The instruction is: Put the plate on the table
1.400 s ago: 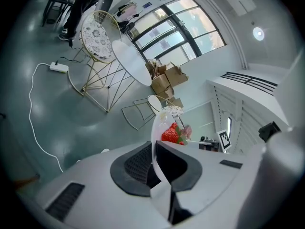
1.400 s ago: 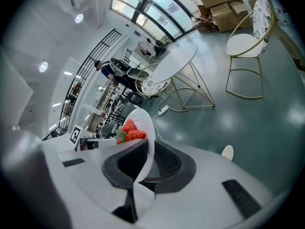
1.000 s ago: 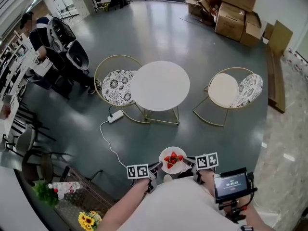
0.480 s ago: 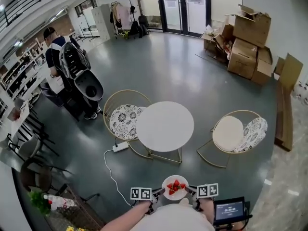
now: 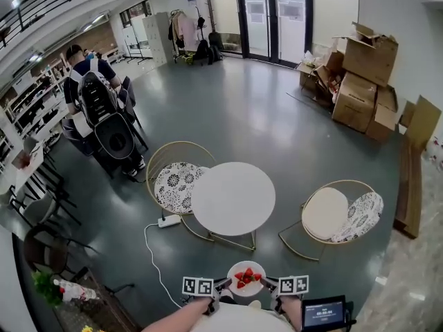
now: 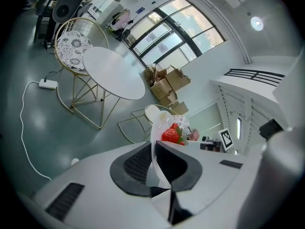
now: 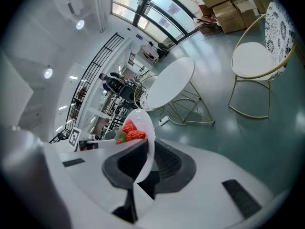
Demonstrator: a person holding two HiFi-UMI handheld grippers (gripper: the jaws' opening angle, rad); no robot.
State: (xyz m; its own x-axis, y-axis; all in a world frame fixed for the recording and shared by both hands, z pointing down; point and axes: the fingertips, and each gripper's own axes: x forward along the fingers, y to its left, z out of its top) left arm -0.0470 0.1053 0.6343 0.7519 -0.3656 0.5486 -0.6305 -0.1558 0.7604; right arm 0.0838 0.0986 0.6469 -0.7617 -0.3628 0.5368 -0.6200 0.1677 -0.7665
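1. The fingers (image 6: pixel 138 163) of the left gripper (image 5: pixel 221 284) and the right gripper (image 5: pixel 270 283) were clamped on opposite rims of the plate (image 5: pixel 247 281), which was held well short of the table (image 5: pixel 233 198).
2. The strawberries (image 5: pixel 247 276) could be spilled if one rim were dipped or slipped.
3. The plate was carried face up and roughly level; as it was round, no long axis could be named.

White plate (image 5: pixel 253 290); red strawberries (image 5: pixel 247 277), green caps. Plain white table (image 5: pixel 233 198), gold legs. Left chair (image 5: pixel 173 185): gold frame, black-and-white floral cushion. Right chair (image 5: pixel 325 213): gold frame, cream seat, same floral print on its back cushion. Dark grey-green floor (image 5: pixel 228 102). Brown boxes (image 5: pixel 356 81), far right.
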